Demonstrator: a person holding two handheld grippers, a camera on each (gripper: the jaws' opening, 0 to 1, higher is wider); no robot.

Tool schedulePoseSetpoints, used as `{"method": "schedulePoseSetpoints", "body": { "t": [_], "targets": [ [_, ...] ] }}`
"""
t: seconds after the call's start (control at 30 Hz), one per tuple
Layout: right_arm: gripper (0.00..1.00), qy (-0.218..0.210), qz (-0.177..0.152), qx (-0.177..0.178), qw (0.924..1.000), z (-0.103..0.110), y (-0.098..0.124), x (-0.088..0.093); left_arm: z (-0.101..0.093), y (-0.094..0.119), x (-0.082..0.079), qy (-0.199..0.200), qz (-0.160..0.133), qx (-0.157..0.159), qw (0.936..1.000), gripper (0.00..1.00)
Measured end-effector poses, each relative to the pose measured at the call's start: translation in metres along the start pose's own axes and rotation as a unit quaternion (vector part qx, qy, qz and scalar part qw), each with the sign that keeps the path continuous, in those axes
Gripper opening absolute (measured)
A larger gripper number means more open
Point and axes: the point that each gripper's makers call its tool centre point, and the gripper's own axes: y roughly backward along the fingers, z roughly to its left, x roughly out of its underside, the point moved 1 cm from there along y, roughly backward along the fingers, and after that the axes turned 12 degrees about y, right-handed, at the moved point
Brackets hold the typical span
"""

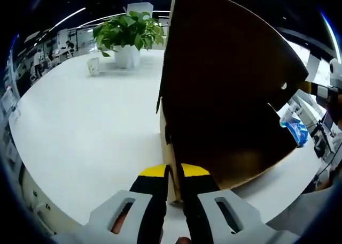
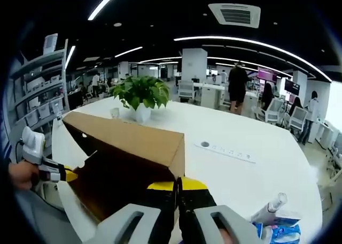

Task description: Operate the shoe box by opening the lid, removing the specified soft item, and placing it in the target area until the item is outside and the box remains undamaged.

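The brown cardboard shoe box lid point(image 1: 230, 89) stands raised in the left gripper view, its dark inner face turned to the camera. My left gripper point(image 1: 173, 172) is shut on its lower edge. In the right gripper view the same cardboard point(image 2: 128, 137) stretches to the left, and my right gripper point(image 2: 177, 185) is shut on its near corner. The left gripper point(image 2: 51, 172), held by a hand, grips the far end there. The right gripper point(image 1: 320, 90) shows at the lid's right edge in the left gripper view. What lies inside the box is hidden.
Everything rests on a large white table point(image 1: 91, 126). A potted green plant point(image 2: 141, 94) and a small white cup point(image 1: 93, 66) stand at the far end. A white power strip point(image 2: 227, 150) lies to the right. A blue-and-white packet point(image 2: 280, 230) sits nearby. People stand in the office behind.
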Motion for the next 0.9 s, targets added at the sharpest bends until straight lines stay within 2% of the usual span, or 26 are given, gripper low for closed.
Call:
{"method": "schedulePoseSetpoints", "body": {
  "t": [0.2, 0.3, 0.57, 0.9],
  "targets": [
    [0.00, 0.000, 0.005, 0.004, 1.0000, 0.011, 0.011, 0.009, 0.001, -0.001, 0.000, 0.013, -0.001, 0.005, 0.9999, 0.06],
    [0.00, 0.001, 0.008, 0.007, 0.9999, 0.011, 0.011, 0.016, 0.001, -0.001, 0.000, 0.017, -0.002, 0.008, 0.9998, 0.06],
    [0.00, -0.001, 0.012, 0.015, 0.9998, 0.013, 0.021, 0.031, -0.005, -0.003, 0.002, 0.014, 0.001, 0.020, 0.9997, 0.07],
    [0.00, 0.004, 0.014, 0.015, 0.9998, 0.018, 0.026, 0.042, -0.001, -0.006, -0.001, 0.011, 0.000, 0.018, 0.9998, 0.06]
  ]
}}
